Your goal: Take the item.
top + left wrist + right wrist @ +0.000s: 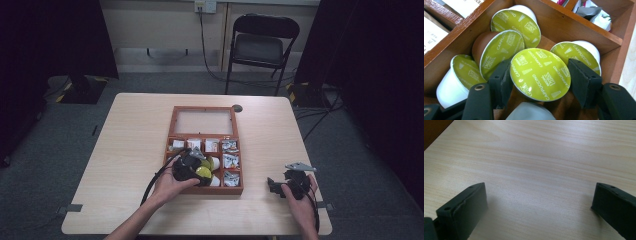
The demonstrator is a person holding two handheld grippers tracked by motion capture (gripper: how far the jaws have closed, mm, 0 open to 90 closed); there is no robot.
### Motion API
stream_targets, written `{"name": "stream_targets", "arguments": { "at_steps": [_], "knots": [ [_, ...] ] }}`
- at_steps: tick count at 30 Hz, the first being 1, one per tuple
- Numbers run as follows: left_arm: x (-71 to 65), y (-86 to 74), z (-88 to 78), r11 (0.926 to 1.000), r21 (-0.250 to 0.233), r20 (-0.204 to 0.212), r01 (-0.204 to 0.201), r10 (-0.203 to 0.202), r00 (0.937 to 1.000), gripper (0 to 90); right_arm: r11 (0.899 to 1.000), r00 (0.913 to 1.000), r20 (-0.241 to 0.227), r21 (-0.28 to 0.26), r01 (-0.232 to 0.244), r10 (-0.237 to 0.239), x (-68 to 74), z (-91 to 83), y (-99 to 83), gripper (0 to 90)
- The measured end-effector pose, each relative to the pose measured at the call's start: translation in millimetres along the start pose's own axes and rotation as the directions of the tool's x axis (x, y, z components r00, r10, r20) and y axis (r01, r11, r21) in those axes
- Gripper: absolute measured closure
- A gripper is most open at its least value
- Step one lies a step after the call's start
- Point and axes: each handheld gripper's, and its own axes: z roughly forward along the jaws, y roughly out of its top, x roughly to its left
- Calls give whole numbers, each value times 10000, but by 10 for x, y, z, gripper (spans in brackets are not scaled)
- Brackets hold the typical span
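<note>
Left hand-held gripper (pixel 539 81) | clamps capsule (pixel 540 74) | wooden box (pixel 579 27)

Pale wooden table (pixel 125 150), bearing 1 open wooden compartment box (pixel 204 189) near its middle; right gripper (pixel 272 185) low over bare wood.

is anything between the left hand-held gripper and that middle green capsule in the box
Nothing visible: the left hand-held gripper has its jaws on either side of the middle capsule. Four other capsules crowd close around it in the same compartment of the wooden box.
</note>
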Motion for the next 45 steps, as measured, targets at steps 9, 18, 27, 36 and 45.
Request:
{"name": "stream_targets", "arguments": {
  "at_steps": [9, 18, 27, 36, 45],
  "knots": [
    [1, 3, -59, 9997, -242, 91, 31, -29, 10000, 391, 10000, 10000, 0, 1, -2, 2, 0, 0, 0, 0],
    [1, 4, -113, 9986, -518, 96, 82, -77, 9999, 391, 10000, 10000, 0, 0, -2, 2, 0, 0, 0, 0],
    [0, -1, -203, 9958, -897, 322, 207, -178, 9993, 391, 10000, 10000, 1, -1, -1, 1, 0, 0, 0, 0],
    [40, -11, -284, 9928, -1164, 330, 284, -247, 9991, 391, 10000, 10000, 1, -1, 0, 0, 0, 0, 0, 0],
    [51, -12, -338, 9921, -1233, 308, 249, -213, 9993, 390, 10000, 10000, 1, 1, 3, -3, 0, 0, 0, 0]
  ]
}}
